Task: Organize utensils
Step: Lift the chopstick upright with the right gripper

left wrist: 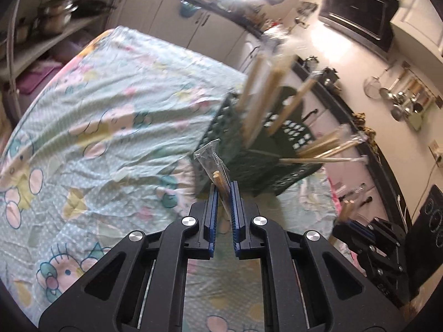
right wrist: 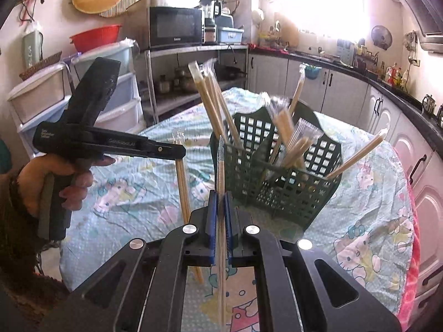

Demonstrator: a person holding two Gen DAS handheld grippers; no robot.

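Note:
A dark green lattice basket stands on the table and holds several plastic-wrapped wooden chopstick pairs; it also shows in the left wrist view. My left gripper is shut on a wrapped chopstick pair, held above the cloth just left of the basket. From the right wrist view the left gripper has the pair hanging down from it. My right gripper is shut on another wrapped chopstick pair, upright, in front of the basket. In the left wrist view the right gripper sits at the lower right.
The table carries a pale cartoon-print cloth. White cabinets with a dark counter run along the right. A metal shelf with a microwave and plastic drawers stands behind the table at left.

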